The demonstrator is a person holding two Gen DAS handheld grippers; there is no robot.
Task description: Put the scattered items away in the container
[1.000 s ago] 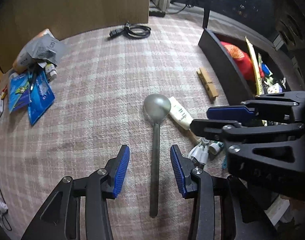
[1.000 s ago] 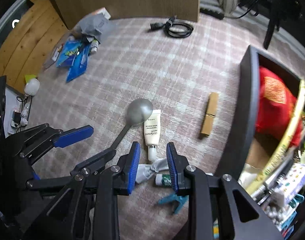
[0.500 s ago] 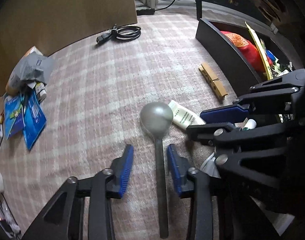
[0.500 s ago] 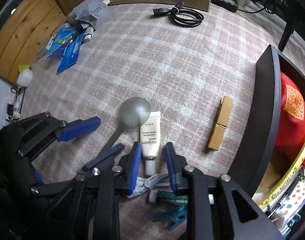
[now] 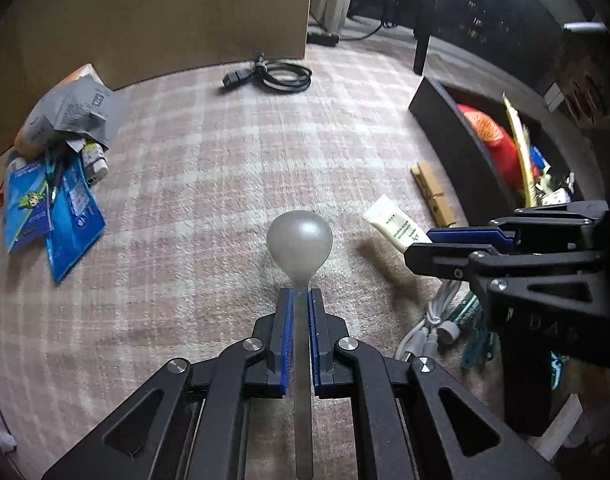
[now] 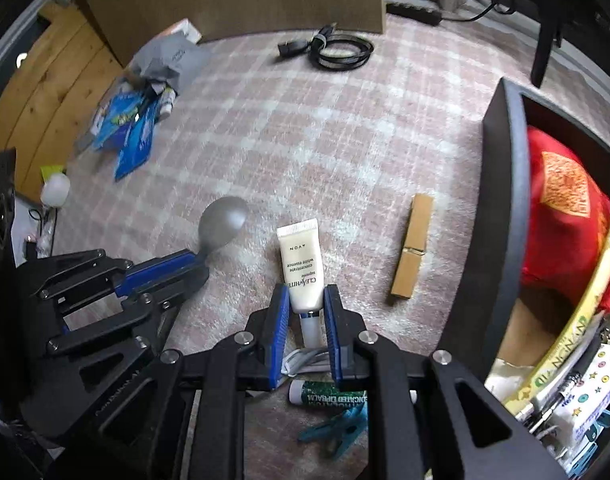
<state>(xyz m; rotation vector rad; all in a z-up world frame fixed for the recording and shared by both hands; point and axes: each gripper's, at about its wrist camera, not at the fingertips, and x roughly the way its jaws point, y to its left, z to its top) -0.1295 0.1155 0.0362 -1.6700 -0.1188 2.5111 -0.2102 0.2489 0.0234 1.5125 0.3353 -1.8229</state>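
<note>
Plaid carpet [image 5: 209,184]: left hand-held gripper [image 5: 300,300] clamps spoon [image 5: 299,240]; right hand-held gripper [image 6: 305,300] clamps tube [image 6: 301,264].

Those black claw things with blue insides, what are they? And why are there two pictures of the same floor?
They are grabbing tools; a person holds one in each hand. Each carries a camera looking along its jaws, so you get two views of one checked carpet. The left gripper has shut on the handle of a grey spoon. The right gripper has closed around a white cream tube. Also on the carpet: a wooden clothespin, a black cable, blue packets. The black container at the right holds tidied things, including something red.
</note>
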